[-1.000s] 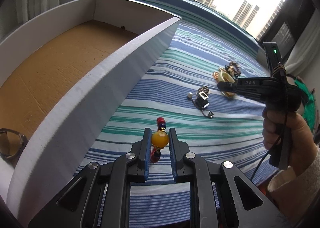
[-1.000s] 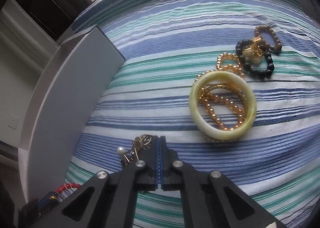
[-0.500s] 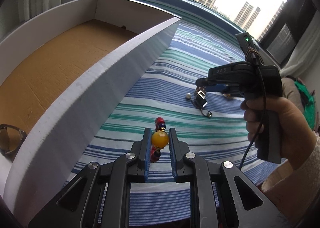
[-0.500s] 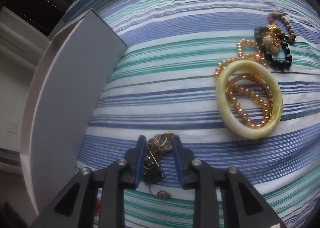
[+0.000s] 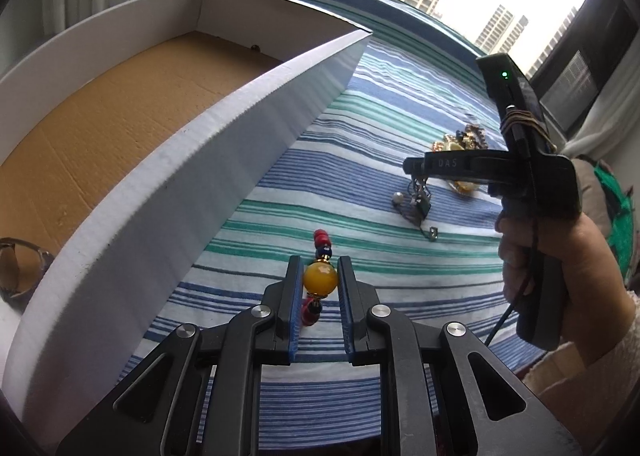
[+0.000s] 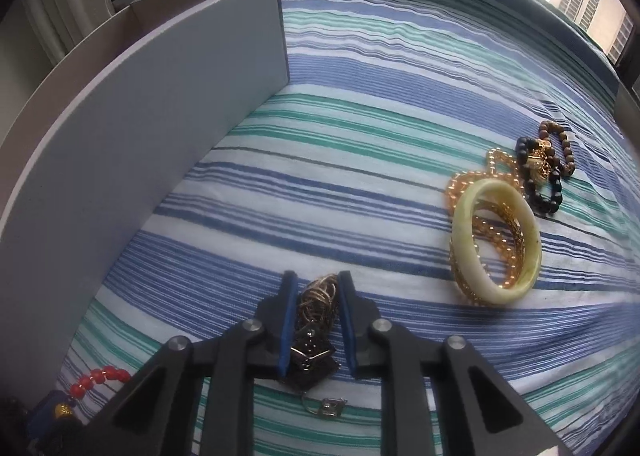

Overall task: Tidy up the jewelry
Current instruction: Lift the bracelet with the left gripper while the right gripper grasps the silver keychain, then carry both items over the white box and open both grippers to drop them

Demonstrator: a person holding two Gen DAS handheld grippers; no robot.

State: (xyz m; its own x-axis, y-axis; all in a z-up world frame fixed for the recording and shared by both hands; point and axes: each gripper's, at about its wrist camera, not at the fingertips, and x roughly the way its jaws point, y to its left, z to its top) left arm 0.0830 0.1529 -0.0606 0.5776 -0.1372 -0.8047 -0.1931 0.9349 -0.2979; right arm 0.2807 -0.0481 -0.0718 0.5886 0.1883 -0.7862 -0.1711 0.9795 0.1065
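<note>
My left gripper (image 5: 319, 274) is shut on the large amber bead (image 5: 319, 278) of a red, blue and amber bead bracelet that lies on the striped cloth next to the white box (image 5: 224, 123). My right gripper (image 6: 316, 296) stands with its jaws around a tangled gold chain with a dark pendant (image 6: 314, 320); the pads look close to it, contact is unclear. In the left wrist view the right gripper (image 5: 416, 167) is over that chain (image 5: 418, 203). The red beads (image 6: 98, 378) show at the lower left of the right wrist view.
A pale green bangle (image 6: 498, 240) lies over orange bead strings (image 6: 474, 179), with dark and brown bead bracelets (image 6: 550, 171) beside them. The box has a brown cardboard floor (image 5: 120, 103) and holds a clear ring-like item (image 5: 20, 268) at its near end.
My right gripper opened from shut, moved over the gold chain and now straddles it. My left gripper has stayed shut on the amber bead.
</note>
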